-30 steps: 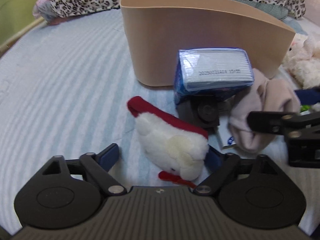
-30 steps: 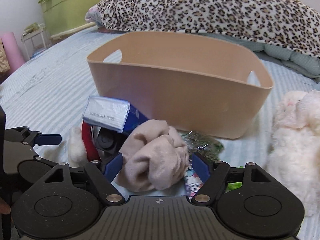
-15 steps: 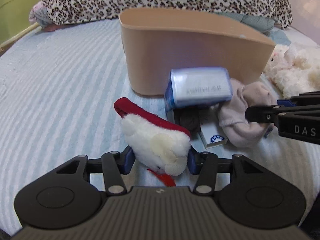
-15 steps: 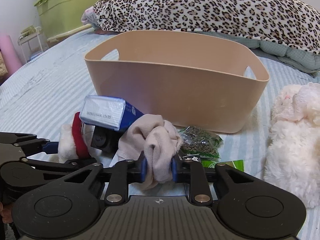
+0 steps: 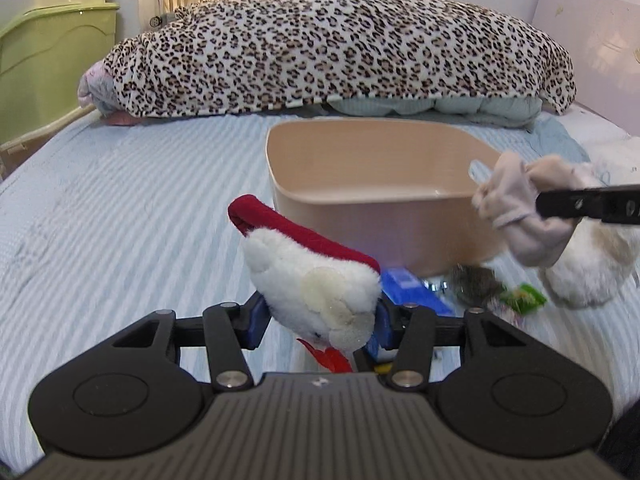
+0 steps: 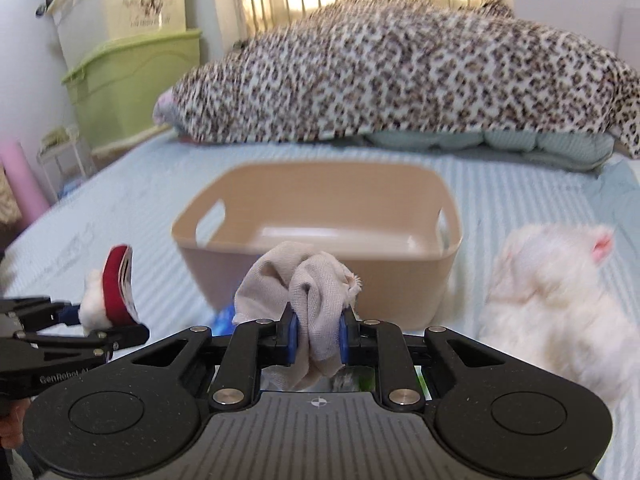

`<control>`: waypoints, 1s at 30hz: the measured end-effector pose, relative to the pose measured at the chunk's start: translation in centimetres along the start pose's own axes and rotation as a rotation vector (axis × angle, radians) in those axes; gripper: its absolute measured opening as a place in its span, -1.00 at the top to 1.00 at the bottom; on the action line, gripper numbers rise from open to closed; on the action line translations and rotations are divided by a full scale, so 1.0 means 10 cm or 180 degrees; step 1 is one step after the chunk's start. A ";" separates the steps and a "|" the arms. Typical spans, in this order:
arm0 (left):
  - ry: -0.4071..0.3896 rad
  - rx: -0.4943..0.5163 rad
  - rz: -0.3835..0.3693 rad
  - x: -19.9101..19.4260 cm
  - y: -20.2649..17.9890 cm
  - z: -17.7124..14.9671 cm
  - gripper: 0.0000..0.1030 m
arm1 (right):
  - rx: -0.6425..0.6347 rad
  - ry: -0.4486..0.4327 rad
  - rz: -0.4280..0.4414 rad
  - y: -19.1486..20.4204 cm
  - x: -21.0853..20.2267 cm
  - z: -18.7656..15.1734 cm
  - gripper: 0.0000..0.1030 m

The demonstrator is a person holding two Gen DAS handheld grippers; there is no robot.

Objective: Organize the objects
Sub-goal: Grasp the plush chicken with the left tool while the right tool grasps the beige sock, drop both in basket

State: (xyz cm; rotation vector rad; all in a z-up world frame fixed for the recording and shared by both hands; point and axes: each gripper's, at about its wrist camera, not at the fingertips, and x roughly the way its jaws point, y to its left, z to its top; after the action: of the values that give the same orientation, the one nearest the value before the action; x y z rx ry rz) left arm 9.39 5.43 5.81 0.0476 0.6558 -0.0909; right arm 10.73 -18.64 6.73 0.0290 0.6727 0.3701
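Note:
My left gripper point(image 5: 318, 320) is shut on a white plush chicken with a red comb point(image 5: 316, 280) and holds it above the bed, in front of the tan plastic basket point(image 5: 360, 208). My right gripper point(image 6: 318, 338) is shut on a bunched beige cloth point(image 6: 304, 280) and holds it up just before the basket point(image 6: 400, 276). The cloth also shows in the left wrist view point(image 5: 520, 216), at the basket's right end. The chicken shows at the left of the right wrist view point(image 6: 110, 296). The basket looks empty.
A blue box point(image 5: 412, 288), a dark packet point(image 5: 474, 284) and a green wrapper point(image 5: 524, 298) lie on the striped bed below the basket. A large white plush point(image 6: 560, 300) lies to the right. A leopard-print blanket point(image 5: 340, 48) is behind; green bins point(image 6: 132, 84) stand far left.
Both grippers closed on their objects and rose: the chicken and the cloth are lifted off the bed. The basket's inside has come into view.

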 end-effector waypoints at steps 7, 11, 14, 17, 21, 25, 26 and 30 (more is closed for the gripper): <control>-0.0098 -0.0026 -0.0001 0.28 -0.07 0.38 -0.03 | 0.0003 -0.0282 -0.0188 -0.17 0.08 0.36 0.65; -0.0172 -0.0017 0.0046 0.45 -0.15 0.61 -0.03 | -0.0025 -0.0314 -0.0292 -0.24 0.24 0.53 0.65; -0.0150 0.0005 0.0087 0.62 -0.23 0.76 -0.03 | -0.0041 -0.0334 -0.0334 -0.28 0.41 0.61 0.65; -0.0096 0.0120 0.0179 0.81 -0.34 0.84 -0.03 | -0.0008 -0.0334 -0.0357 -0.32 0.59 0.65 0.65; 0.0018 0.0134 0.0225 1.06 -0.40 0.87 -0.03 | 0.0043 -0.0226 -0.0411 -0.35 0.87 0.62 0.65; 0.0182 0.0184 0.0265 1.24 -0.46 0.83 -0.08 | 0.0088 0.0038 -0.0481 -0.36 1.13 0.54 0.64; 0.0193 0.0218 0.0276 1.27 -0.48 0.81 -0.10 | 0.0068 0.0080 -0.0509 -0.36 1.17 0.52 0.64; 0.0170 0.0207 0.0268 1.21 -0.46 0.75 -0.31 | 0.0038 0.0174 -0.0543 -0.38 1.23 0.46 0.42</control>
State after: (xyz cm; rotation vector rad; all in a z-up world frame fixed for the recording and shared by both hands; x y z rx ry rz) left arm 22.99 -0.49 4.32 0.1405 0.7034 -0.0298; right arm 23.64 -17.52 2.38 -0.0271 0.7258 0.2032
